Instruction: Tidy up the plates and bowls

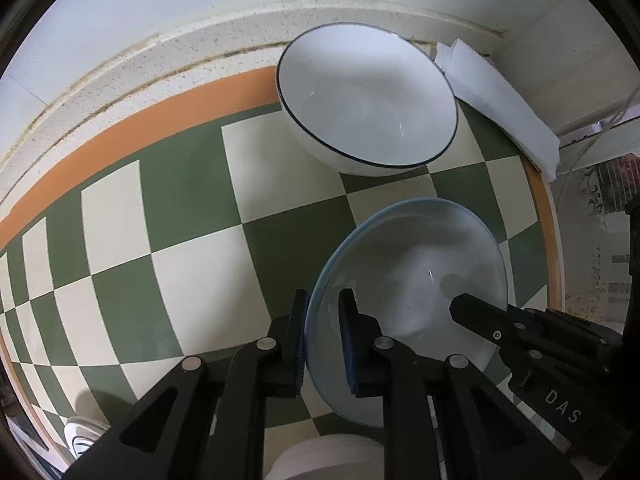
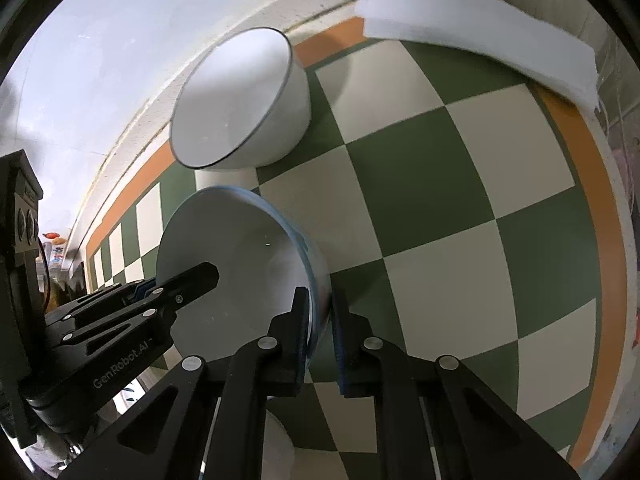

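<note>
Both hand-held grippers, left [image 1: 323, 336] and right [image 2: 320, 332], pinch opposite rims of 1 bowl [image 1: 416, 280]; lift evenly (no tilting).

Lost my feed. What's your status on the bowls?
Left gripper, right gripper shut on blue-rimmed bowl, opposite rims. Black-rimmed bowl beyond, apart. Nothing between.

The right gripper [image 2: 320, 312] sits at lower centre, its jaws clamped on the rim of a blue-edged bowl [image 2: 240, 264]. The left gripper [image 2: 188, 280] reaches into that bowl from the lower left. Above it a dark-rimmed white bowl [image 2: 236, 100] rests on the checkered counter [image 2: 440, 200]; folded white cloth [image 2: 480, 28] lies upper right.
</note>
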`<action>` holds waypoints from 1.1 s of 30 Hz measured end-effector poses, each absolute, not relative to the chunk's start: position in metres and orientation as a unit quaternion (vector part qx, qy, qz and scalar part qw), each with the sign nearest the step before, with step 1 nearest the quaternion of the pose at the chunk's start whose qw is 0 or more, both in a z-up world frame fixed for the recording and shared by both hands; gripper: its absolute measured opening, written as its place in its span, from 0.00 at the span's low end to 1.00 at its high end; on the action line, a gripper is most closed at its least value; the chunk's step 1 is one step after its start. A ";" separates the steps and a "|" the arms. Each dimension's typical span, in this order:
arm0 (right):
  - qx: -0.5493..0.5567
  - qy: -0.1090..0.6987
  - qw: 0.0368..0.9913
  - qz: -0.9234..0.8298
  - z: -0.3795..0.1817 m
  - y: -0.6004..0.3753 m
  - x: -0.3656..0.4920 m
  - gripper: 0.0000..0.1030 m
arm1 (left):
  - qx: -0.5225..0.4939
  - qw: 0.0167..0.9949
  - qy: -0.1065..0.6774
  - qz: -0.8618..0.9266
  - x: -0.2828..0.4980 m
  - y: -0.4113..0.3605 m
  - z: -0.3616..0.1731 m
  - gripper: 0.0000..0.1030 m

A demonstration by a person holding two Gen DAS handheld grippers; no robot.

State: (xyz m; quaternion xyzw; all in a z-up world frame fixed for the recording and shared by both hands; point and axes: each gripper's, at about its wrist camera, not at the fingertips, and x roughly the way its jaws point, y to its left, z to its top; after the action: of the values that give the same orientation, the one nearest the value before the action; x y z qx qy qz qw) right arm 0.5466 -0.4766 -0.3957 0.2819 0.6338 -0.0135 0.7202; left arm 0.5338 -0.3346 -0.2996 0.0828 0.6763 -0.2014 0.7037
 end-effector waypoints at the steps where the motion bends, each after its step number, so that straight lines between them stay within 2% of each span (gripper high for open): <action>1: 0.280 0.632 0.723 -0.013 -0.393 -0.476 0.546 0.12 | 0.083 0.707 0.673 -0.200 0.531 -0.340 -0.297 0.13; 21: 0.251 0.599 0.760 0.037 -0.298 -0.430 0.484 0.12 | 0.079 0.752 0.621 -0.208 0.473 -0.283 -0.213 0.13; 33: 0.244 0.625 0.739 0.064 -0.311 -0.388 0.443 0.12 | 0.074 0.732 0.650 -0.193 0.433 -0.246 -0.229 0.13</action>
State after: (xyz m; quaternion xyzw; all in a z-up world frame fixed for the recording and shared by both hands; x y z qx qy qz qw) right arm 0.4429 -0.3878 -0.3106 0.2441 0.6249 0.0637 0.7388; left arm 0.4328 -0.2462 -0.2290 0.0740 0.6499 -0.1926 0.7315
